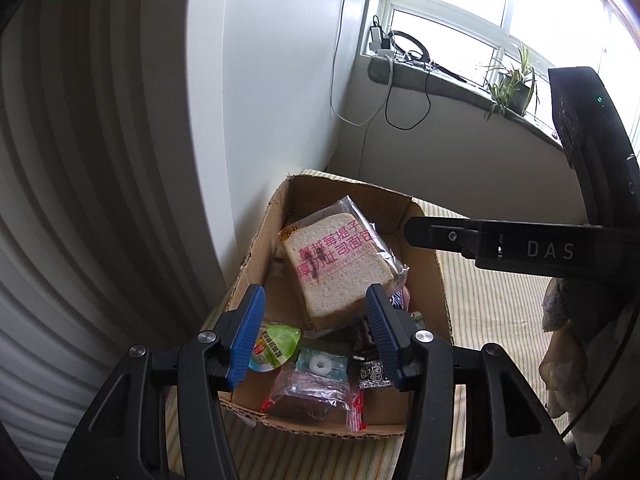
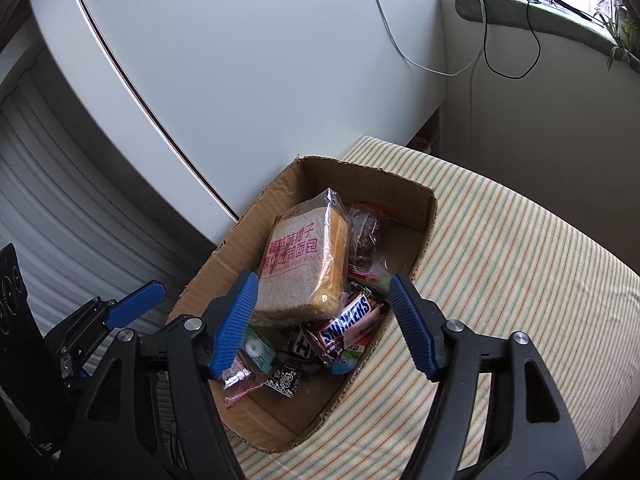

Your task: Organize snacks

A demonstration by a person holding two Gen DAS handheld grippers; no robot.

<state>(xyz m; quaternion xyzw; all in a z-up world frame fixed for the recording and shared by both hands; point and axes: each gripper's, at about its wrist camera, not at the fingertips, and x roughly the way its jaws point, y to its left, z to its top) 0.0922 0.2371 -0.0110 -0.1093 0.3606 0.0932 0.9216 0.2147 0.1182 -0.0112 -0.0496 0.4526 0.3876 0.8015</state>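
Both grippers above the loaded cardboard box [image 2: 424, 216], nothing held.

Left gripper [image 1: 316, 334] stood released, jaws empty, over the green jelly cup [image 1: 276, 346] and mint packet [image 1: 322, 364]. Bagged bread slice [image 2: 300, 264] lay tilted on top of the pile inside the box, Snickers bar [image 2: 348, 320] beside its lower edge. Right gripper [image 2: 320, 328] was also released and empty. Risk: the propped bread could slide onto smaller packets if nudged; slick wrappers might slip from the pads; a low jaw could snag the box wall.
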